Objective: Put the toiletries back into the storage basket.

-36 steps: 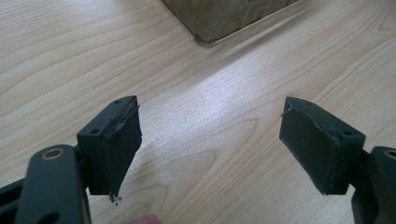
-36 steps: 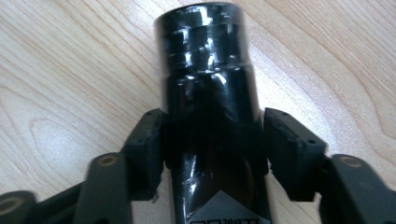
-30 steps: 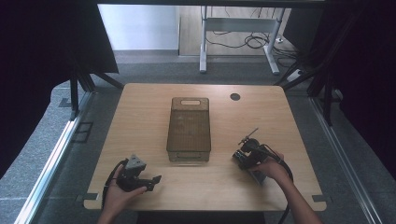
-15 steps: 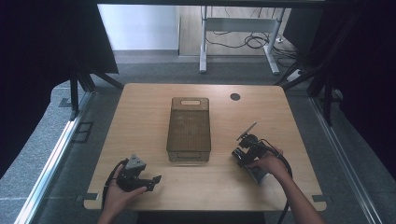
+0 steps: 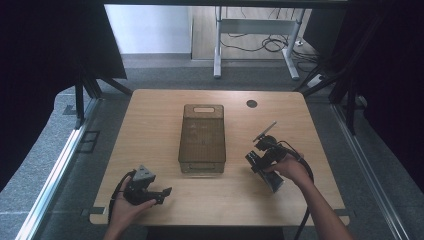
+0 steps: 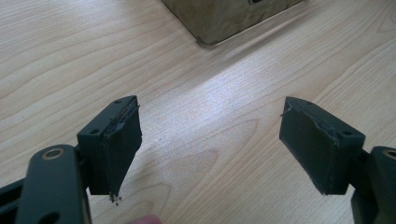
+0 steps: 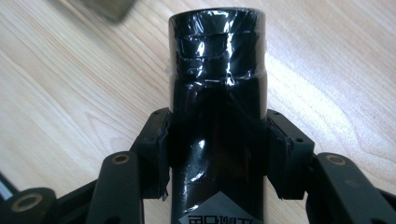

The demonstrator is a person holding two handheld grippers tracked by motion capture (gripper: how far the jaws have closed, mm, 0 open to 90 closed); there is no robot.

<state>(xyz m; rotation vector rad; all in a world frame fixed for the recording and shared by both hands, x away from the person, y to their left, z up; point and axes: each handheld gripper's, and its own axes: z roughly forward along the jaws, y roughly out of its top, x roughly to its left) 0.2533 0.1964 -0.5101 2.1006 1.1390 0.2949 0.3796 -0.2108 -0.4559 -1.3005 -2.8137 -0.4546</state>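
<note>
My right gripper [image 5: 261,161] [image 7: 217,137] is shut on a glossy black bottle [image 7: 217,60], whose taped cap points away from the camera. In the high view the bottle [image 5: 273,181] is held low over the right side of the wooden table [image 5: 150,115], right of a translucent brown bin [image 5: 202,137]. A hand holds my left gripper [image 5: 164,192] near the front left of the table. Its jaws [image 6: 210,126] stand wide open over bare wood with nothing between them. A corner of the bin [image 6: 224,18] lies ahead of them.
A round cable hole [image 5: 251,103] sits in the table at the back right. Black cables trail from both grippers toward the front edge. Dark curtains flank the table, and a metal desk frame [image 5: 255,40] stands on the floor beyond it.
The right hand has shifted and turned slightly with the bottle in its gripper, bringing the bottle's near end toward the front edge. The left gripper has stayed put.
</note>
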